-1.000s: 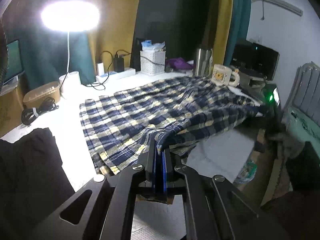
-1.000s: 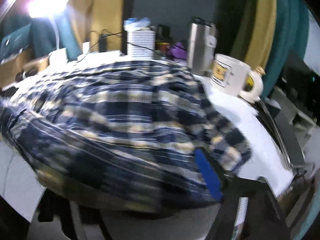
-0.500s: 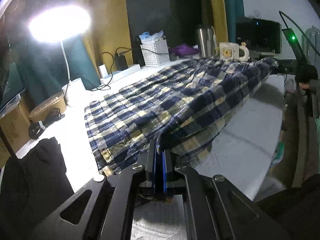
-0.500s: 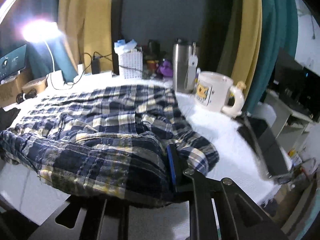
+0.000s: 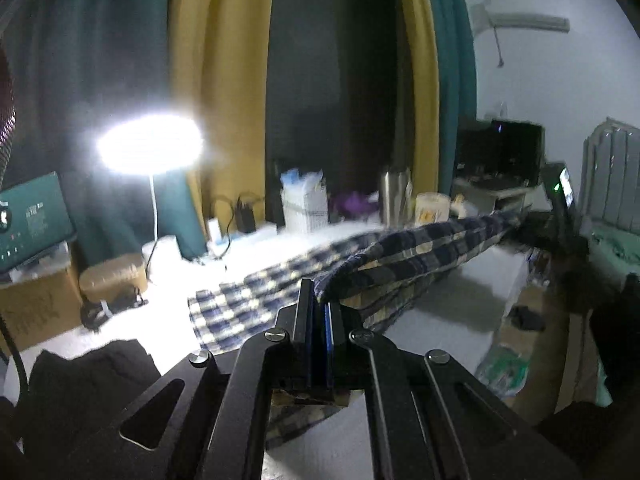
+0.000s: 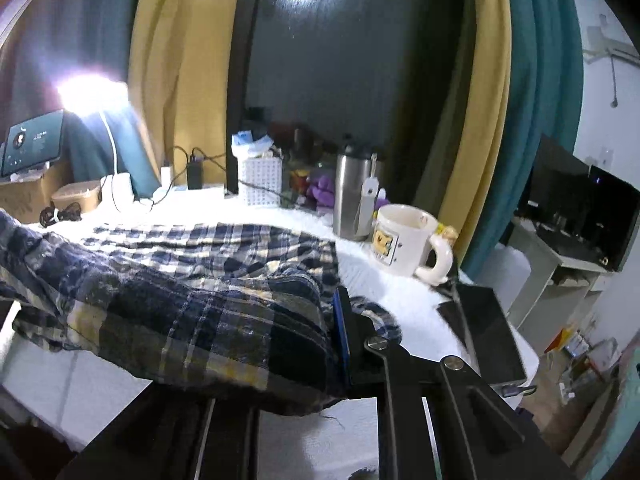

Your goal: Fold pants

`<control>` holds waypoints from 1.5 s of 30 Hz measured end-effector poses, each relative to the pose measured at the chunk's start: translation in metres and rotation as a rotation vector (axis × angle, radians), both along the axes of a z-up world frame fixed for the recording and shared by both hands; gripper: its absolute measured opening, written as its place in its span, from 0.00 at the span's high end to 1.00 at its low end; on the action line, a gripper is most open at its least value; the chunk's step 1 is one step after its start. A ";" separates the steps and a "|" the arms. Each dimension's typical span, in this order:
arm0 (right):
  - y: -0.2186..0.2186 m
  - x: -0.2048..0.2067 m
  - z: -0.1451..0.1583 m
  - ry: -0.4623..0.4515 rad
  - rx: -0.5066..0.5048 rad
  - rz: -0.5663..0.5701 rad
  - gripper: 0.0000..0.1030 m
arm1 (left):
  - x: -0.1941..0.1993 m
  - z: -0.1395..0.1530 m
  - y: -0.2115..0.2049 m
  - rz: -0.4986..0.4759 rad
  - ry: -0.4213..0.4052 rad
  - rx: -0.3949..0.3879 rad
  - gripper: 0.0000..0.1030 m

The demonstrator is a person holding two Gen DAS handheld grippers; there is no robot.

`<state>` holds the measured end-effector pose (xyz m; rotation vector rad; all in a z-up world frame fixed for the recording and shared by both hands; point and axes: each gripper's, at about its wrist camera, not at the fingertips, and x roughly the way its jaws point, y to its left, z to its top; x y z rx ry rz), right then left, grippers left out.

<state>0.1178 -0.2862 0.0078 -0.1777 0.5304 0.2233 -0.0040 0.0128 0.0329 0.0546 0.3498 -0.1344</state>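
Observation:
The blue, yellow and white plaid pants (image 5: 404,256) lie partly on the white table (image 5: 452,320), their near edge lifted clear of it. My left gripper (image 5: 319,300) is shut on one end of that edge. My right gripper (image 6: 334,320) is shut on the other end, where the cloth (image 6: 208,312) bunches over its left finger and hides it. The lifted edge hangs stretched between the two grippers. The far half of the pants (image 6: 208,240) rests flat on the table.
At the table's back stand a white mug (image 6: 404,242), a steel tumbler (image 6: 354,196), a white basket (image 6: 260,180), cables and a bright lamp (image 5: 150,150). A dark tablet (image 6: 488,332) lies at the right edge. A black garment (image 5: 80,392) lies at the left.
Both grippers have risen with the pants' near edge, which now hangs higher above the table. The left wrist view has tilted up and is blurred by motion.

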 end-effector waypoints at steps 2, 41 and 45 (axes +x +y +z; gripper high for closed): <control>-0.003 -0.004 0.006 -0.012 0.007 -0.001 0.85 | -0.007 0.013 -0.004 -0.017 -0.026 -0.007 0.97; -0.013 -0.010 0.023 -0.044 0.034 0.005 0.85 | -0.004 0.051 -0.016 -0.057 -0.060 0.073 0.97; 0.000 0.009 0.026 -0.051 0.030 0.010 0.85 | 0.014 0.050 -0.003 -0.038 -0.048 0.081 0.97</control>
